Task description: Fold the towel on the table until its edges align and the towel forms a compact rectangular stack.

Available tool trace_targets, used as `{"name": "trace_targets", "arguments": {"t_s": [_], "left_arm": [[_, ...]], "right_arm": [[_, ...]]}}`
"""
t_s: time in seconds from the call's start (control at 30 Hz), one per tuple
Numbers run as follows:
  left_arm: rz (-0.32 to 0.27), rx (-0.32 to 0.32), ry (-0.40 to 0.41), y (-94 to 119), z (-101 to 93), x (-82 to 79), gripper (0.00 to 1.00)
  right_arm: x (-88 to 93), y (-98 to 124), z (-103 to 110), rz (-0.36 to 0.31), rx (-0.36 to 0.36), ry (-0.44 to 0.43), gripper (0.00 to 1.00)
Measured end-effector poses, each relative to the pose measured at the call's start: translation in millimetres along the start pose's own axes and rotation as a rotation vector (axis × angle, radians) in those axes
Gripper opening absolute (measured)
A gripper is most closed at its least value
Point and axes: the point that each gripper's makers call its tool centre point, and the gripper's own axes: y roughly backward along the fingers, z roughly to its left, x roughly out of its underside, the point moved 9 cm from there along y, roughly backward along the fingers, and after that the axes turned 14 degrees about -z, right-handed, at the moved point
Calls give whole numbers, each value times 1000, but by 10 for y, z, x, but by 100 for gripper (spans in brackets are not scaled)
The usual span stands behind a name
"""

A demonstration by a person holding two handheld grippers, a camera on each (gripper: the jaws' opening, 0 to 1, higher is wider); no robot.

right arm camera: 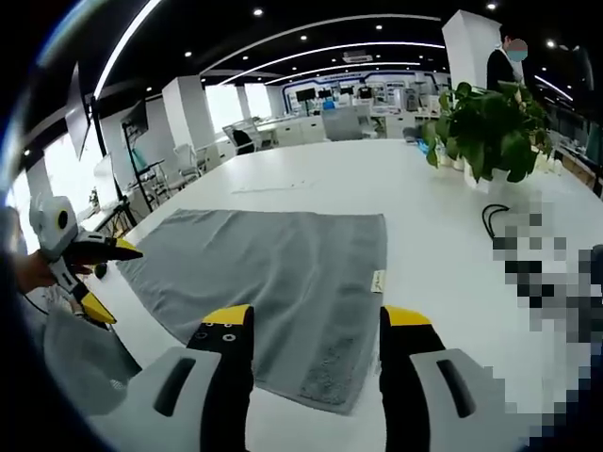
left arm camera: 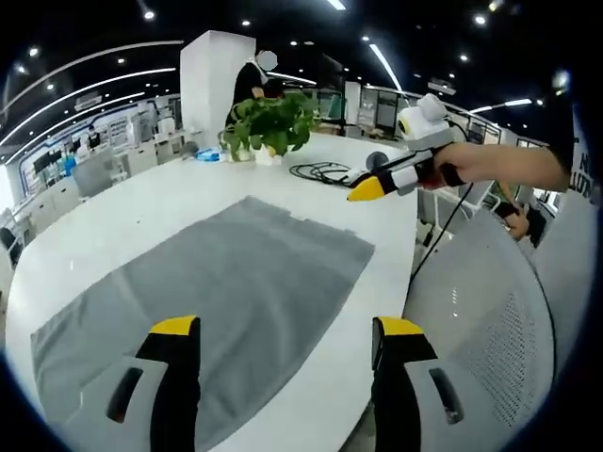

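Observation:
A grey towel [left arm camera: 236, 273] lies spread flat in one layer on the white table [left arm camera: 141, 207]. My left gripper [left arm camera: 287, 330] hovers open over one end of it, jaws wide apart with nothing between them. My right gripper [left arm camera: 367, 188] comes in from the right, held in a hand above the table past the towel's far corner. In the right gripper view the towel [right arm camera: 273, 264] stretches away from the open right gripper [right arm camera: 316, 320], whose jaws stand over its near edge beside a small label [right arm camera: 377, 280]. The left gripper [right arm camera: 113, 281] shows open at the towel's far left end.
A potted plant [left arm camera: 273, 122] [right arm camera: 490, 127] and a coiled black cable [left arm camera: 320, 172] [right arm camera: 495, 221] sit on the table beyond the towel. A grey mesh chair [left arm camera: 490, 330] stands off the table's edge. A person [right arm camera: 499, 66] stands by a white pillar behind.

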Motion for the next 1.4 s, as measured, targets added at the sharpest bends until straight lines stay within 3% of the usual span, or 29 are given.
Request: {"name": "trace_targets", "arguments": {"t_s": [0.13,0.57,1.07,1.4], "left_arm": [[-1,18,-12,-58,-30,-28,74],[-28,110,71,-312,-197,-74,68],[-31,249,0,-750,-359,-258,65],[-2,334,-36,-994,-462,-268,63]], "right_arm": [[-51,-66,-10,5,-18,21,52],[-256,-295,-109,-28,-35,38,51],[-388,-535,-213,-21,-56,69,51],[-482,-735,-335,-8,-76,100,51]]}}
